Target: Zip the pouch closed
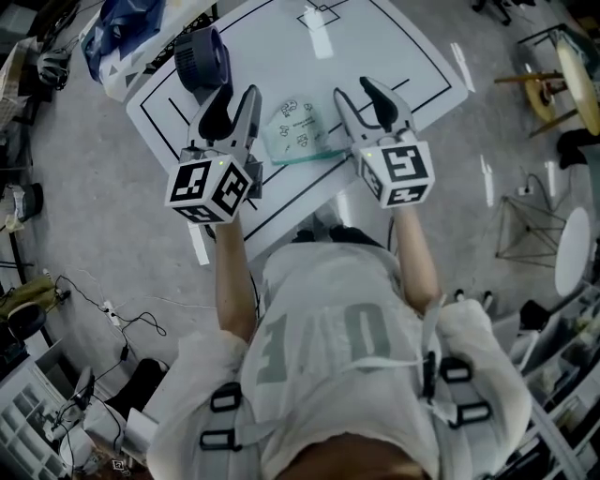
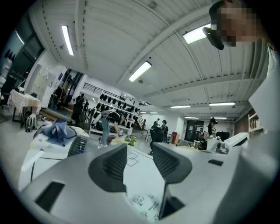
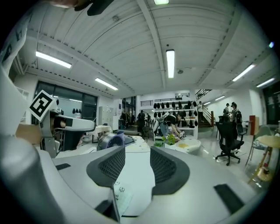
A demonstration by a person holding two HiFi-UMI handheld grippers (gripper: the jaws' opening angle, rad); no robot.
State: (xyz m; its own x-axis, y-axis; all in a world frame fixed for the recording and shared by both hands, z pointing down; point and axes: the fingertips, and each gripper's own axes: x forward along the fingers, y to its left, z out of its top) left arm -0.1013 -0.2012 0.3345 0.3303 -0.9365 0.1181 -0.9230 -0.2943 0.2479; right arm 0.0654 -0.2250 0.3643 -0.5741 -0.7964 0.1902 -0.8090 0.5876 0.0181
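Observation:
A small pale pouch with dark printed figures and a green near edge lies flat on the white table. It sits between my two grippers, and neither touches it. My left gripper hovers above the table to the pouch's left, open and empty. My right gripper hovers to its right, open and empty too. In the left gripper view the jaws stand apart, with the pouch low beneath them. The right gripper view shows open jaws above the pouch's corner. I cannot tell how the zip stands.
A dark round fan stands at the table's far left, with a blue cloth bundle beyond it. Black lines mark the table top. Cables lie on the floor at left; a wooden stool stands at right.

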